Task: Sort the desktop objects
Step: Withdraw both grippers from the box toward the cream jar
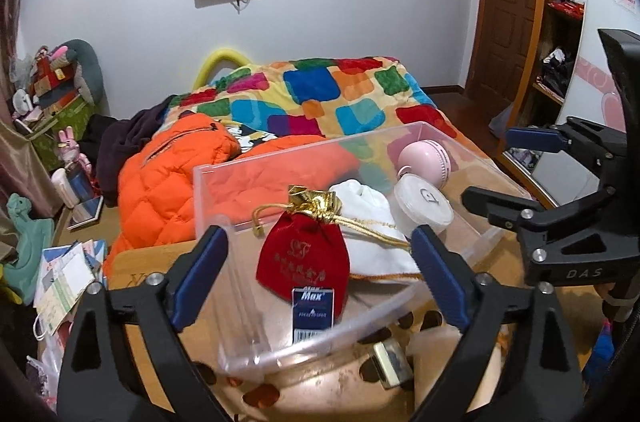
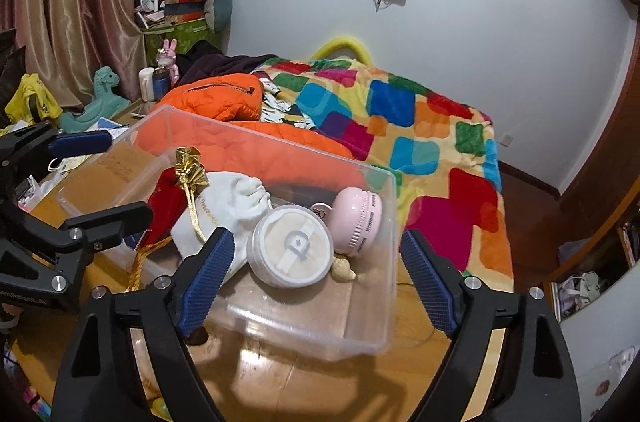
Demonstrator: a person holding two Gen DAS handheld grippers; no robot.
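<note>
Both grippers empty, jaws spread wide: left gripper [image 1: 318, 274] over the near rim of the clear bin [image 1: 320, 336], right gripper [image 2: 316, 282] at its right end, probably poised for another pick or a reposition. On the wooden table [image 2: 280, 378], just outside the bin in the left view, a small gold-edged object [image 1: 390, 362], apparently unsorted. Inside the bin, gathered for sorting: blue "Max" card [image 1: 313, 308] leaning on the red pouch [image 1: 304, 262], white pouch [image 1: 372, 222] behind, round white compact [image 2: 290, 250], pink round case [image 2: 358, 222] at the far wall. Beyond: bed with orange jacket [image 1: 176, 182].
</note>
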